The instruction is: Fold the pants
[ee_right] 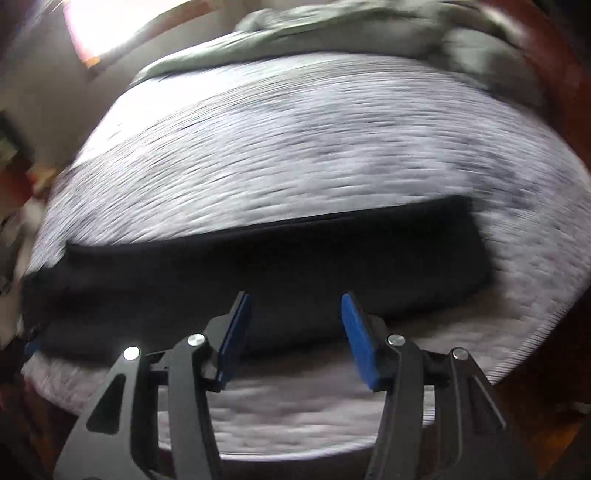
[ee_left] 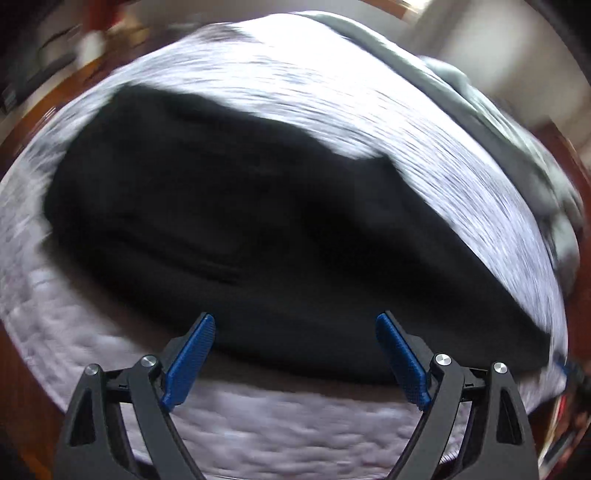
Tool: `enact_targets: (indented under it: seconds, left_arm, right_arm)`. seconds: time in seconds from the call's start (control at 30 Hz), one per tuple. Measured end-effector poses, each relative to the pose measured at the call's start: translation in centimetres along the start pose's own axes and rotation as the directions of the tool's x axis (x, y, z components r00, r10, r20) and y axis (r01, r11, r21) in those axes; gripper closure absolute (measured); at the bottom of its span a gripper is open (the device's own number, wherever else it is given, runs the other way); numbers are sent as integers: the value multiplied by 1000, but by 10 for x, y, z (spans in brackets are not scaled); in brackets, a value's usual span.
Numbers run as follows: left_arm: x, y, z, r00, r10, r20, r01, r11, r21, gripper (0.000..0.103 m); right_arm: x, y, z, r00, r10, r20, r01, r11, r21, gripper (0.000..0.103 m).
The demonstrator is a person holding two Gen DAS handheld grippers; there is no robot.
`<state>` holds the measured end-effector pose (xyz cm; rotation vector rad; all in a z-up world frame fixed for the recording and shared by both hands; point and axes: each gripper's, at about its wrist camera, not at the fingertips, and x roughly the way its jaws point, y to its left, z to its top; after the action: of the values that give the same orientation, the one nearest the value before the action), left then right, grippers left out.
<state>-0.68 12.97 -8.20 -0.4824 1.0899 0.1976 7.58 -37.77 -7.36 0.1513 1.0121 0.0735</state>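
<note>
Black pants (ee_left: 236, 221) lie flat on a white patterned bed cover (ee_left: 332, 103), folded into a long dark band. In the left wrist view my left gripper (ee_left: 295, 321) hangs above their near edge, its blue pads (ee_left: 188, 365) wide apart with nothing between them. The right wrist view shows the same pants (ee_right: 258, 266) as a dark strip across the bed. Over their near edge my right gripper (ee_right: 295, 299) stands open, its blue pads (ee_right: 360, 347) apart and clear of the cloth. Both views are smeared by motion.
A grey-green blanket (ee_right: 332, 33) is bunched at the far end of the bed, also seen as the blanket (ee_left: 517, 122) at the right. Dark wooden bed frame (ee_right: 554, 74) rims the mattress. Blurred clutter (ee_right: 22, 177) stands at the left.
</note>
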Motion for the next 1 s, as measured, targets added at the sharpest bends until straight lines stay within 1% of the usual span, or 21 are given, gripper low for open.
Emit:
enact_targets:
  seconds: [0.07, 0.1, 0.13, 0.2, 0.27, 0.37, 0.4, 0.47, 0.5, 0.53, 0.6, 0.67, 0.7, 0.73, 0.77, 0.8, 0.83, 0.87, 0.9, 0.97, 1.0]
  left_arm:
    - [-2, 27, 6, 1000, 27, 9, -26, 997, -74, 14]
    - [-2, 41, 10, 1000, 18, 9, -17, 994, -108, 14]
    - [1, 52, 13, 1000, 6, 5, -6, 991, -134, 14]
    - [10, 71, 19, 1000, 2, -17, -6, 982, -189, 14]
    - [15, 85, 25, 999, -47, 1, 46, 969, -243, 14]
    - [20, 97, 35, 995, -95, 17, 96, 949, -299, 15]
    - [22, 99, 36, 994, -104, 23, 106, 943, -315, 24]
    - [25, 102, 37, 996, -85, 24, 88, 940, -330, 45]
    - [27, 103, 38, 995, -95, 23, 97, 940, -327, 51]
    - [26, 104, 39, 994, -102, 29, 106, 941, -321, 55]
    - [15, 100, 38, 993, -104, 64, 119, 946, -301, 67]
    - [-1, 98, 36, 990, -87, 113, 115, 956, -271, 70]
    - [-3, 94, 34, 989, -60, 132, 91, 966, -241, 70]
    - [3, 94, 34, 992, -42, 120, 69, 970, -232, 70]
    - [16, 98, 34, 996, -32, 81, 50, 971, -233, 68]
    - [27, 103, 35, 997, -48, 60, 61, 967, -247, 67]
    - [26, 99, 37, 996, -64, 68, 79, 965, -249, 66]
    - [23, 98, 38, 995, -72, 72, 87, 968, -235, 63]
    - [16, 95, 39, 996, -60, 72, 74, 975, -209, 55]
    - [4, 91, 38, 998, -30, 63, 42, 980, -195, 51]
    - [-7, 86, 36, 998, -5, 64, 17, 982, -189, 47]
  right_arm:
    - [20, 39, -3, 999, 13, -49, -16, 997, -75, 52]
    - [25, 52, -3, 998, 28, -64, -34, 995, -98, 52]
    - [34, 72, -6, 994, 63, -92, -75, 988, -135, 52]
    - [42, 99, -11, 989, 82, -121, -103, 979, -176, 52]
    - [49, 126, -17, 985, 96, -140, -127, 965, -232, 52]
    - [58, 147, -22, 980, 105, -169, -147, 954, -262, 52]
    - [62, 150, -24, 979, 98, -181, -145, 953, -265, 52]
    - [69, 158, -30, 976, 82, -204, -136, 955, -263, 52]
    - [73, 159, -30, 974, 77, -211, -131, 957, -259, 52]
    - [78, 161, -31, 973, 71, -218, -127, 960, -251, 50]
    - [82, 164, -32, 974, 67, -216, -121, 961, -247, 49]
    - [85, 165, -31, 975, 59, -213, -113, 962, -250, 48]
    - [89, 165, -31, 975, 45, -217, -101, 962, -253, 48]
    - [93, 165, -30, 975, 38, -221, -95, 963, -253, 47]
    - [94, 166, -29, 974, 32, -223, -90, 962, -257, 47]
    - [96, 169, -28, 974, 25, -224, -85, 960, -267, 47]
    - [95, 174, -24, 973, 8, -230, -76, 955, -288, 47]
    - [93, 178, -22, 973, 1, -230, -73, 950, -303, 47]
    - [87, 185, -16, 976, 17, -217, -87, 944, -318, 47]
    - [76, 204, -5, 977, 74, -200, -142, 925, -353, 47]
    - [72, 216, 1, 976, 99, -195, -167, 912, -374, 47]
